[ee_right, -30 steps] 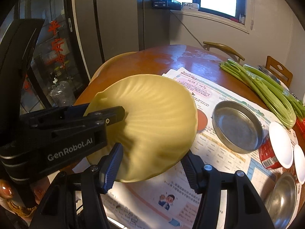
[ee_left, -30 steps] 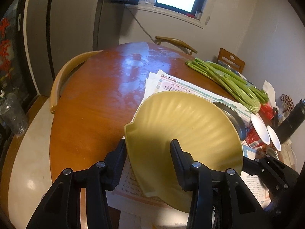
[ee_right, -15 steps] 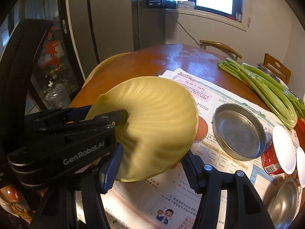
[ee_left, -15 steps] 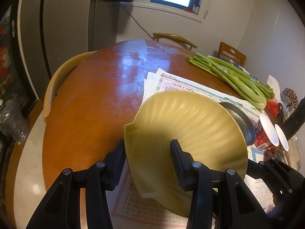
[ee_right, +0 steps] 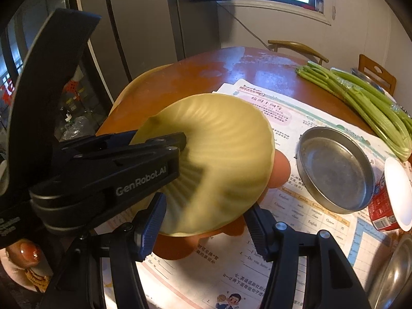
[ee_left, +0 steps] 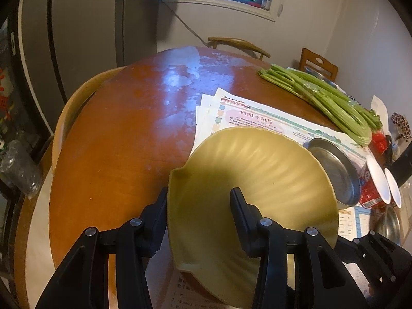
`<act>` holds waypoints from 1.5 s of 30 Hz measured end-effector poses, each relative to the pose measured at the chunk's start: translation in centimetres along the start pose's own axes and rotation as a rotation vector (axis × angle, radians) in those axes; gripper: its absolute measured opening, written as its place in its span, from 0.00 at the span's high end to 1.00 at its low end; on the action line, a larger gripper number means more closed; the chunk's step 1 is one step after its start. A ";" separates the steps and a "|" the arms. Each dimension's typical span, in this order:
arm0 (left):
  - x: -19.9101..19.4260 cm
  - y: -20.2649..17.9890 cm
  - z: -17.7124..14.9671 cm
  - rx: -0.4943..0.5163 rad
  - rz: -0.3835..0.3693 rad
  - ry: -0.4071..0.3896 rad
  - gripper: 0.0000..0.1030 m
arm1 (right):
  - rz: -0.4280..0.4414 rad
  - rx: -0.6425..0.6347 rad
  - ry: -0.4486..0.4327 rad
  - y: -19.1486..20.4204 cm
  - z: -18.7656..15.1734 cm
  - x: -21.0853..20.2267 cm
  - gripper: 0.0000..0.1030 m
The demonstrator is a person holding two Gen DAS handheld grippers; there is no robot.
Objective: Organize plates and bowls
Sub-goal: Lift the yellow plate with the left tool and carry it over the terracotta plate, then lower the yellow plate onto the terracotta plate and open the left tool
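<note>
Lowered toward the newspaper [ee_right: 296, 231] beside the pan [ee_right: 334, 170], the plate [ee_left: 252, 180] is clamped by both grippers, left [ee_left: 198, 206] and right [ee_right: 206, 224]; set-down seems near.

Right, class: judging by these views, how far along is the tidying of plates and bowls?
Done: nothing looks stacked yet. In hand: the left gripper grips the rim of a yellow shell-shaped plate, tilted above the printed sheets. Left: setting it down, then probably gathering the round steel pan and the steel bowl, which sit apart.
</note>
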State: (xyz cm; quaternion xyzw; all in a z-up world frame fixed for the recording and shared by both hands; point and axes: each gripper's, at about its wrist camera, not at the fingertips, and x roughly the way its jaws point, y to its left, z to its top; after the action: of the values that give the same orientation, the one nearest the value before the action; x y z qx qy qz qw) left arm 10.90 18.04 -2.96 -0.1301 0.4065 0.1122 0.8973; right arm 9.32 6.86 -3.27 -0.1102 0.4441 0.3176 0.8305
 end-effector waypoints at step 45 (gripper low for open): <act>-0.4 0.1 -0.4 0.003 0.046 -0.008 0.53 | 0.033 0.049 -0.068 -1.6 -0.2 -3.0 0.41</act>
State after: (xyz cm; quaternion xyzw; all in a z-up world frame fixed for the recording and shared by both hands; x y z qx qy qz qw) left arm 10.29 18.00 -2.91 -0.1190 0.4060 0.1329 0.8963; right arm 9.01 4.21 -1.07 -0.0717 0.4250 0.3237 0.8423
